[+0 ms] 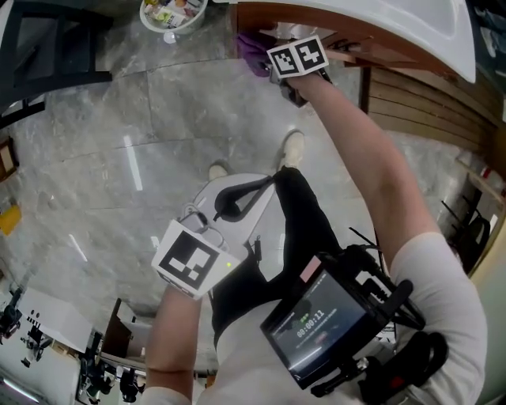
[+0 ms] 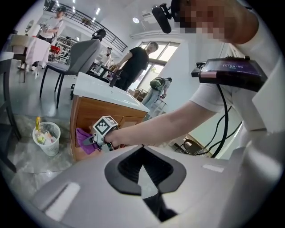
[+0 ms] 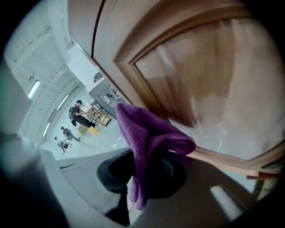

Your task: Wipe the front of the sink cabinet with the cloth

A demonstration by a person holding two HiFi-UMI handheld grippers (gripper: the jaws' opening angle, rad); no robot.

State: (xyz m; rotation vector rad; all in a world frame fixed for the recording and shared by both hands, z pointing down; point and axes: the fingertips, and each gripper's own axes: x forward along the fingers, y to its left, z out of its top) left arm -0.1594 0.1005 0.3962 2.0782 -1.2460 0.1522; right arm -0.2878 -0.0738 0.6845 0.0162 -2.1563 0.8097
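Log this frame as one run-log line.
phase: wiping | right gripper: shut on purple cloth, at the cabinet door | left gripper: shut, empty, away from the door | cloth-door contact: unclear

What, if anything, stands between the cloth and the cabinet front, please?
Nothing visible does. The right claw is shut on the purple cloth, whose bunched end lies right by the wooden door panel of the cabinet, with no object between them.

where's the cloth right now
The cloth is clamped in the right gripper, held up at the wooden cabinet door. In the head view it sits top centre, just under the white sink top.
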